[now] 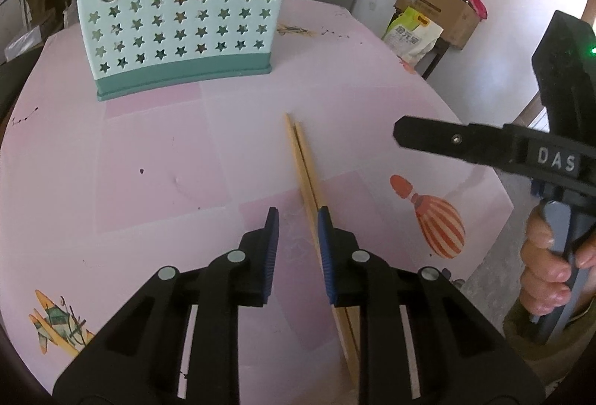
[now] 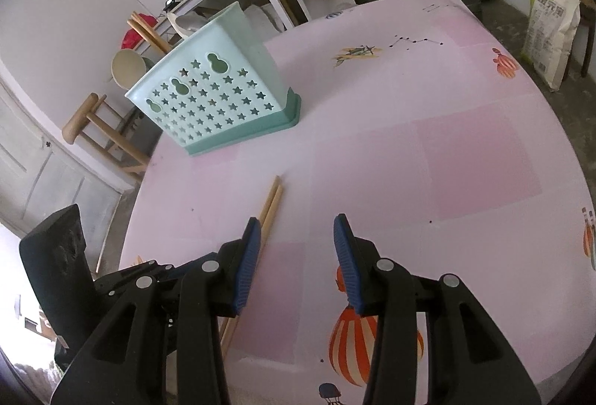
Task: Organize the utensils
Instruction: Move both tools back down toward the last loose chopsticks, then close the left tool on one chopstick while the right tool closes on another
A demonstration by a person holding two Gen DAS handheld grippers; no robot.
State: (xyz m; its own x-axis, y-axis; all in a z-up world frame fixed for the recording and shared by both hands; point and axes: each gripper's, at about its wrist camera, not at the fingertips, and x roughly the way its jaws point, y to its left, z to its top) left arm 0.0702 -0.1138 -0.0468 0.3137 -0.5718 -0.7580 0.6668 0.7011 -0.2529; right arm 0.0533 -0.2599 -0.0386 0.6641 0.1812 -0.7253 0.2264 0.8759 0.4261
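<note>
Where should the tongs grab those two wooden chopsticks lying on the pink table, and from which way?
Grab the chopsticks around their middle, coming straight down from above. They lie flat on the table, side by side and touching, so one pinch across both should lift the pair evenly. The left tongs are open and nearest, with the sticks passing under their right finger; a small shift right would probably straddle them.

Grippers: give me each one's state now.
Left gripper: open, holding nothing, chopsticks beside its right finger.
Right gripper: open, holding nothing.

Pink table [image 1: 149, 152]: chopsticks [image 1: 303, 159], mint utensil holder [image 1: 178, 14] apart
</note>
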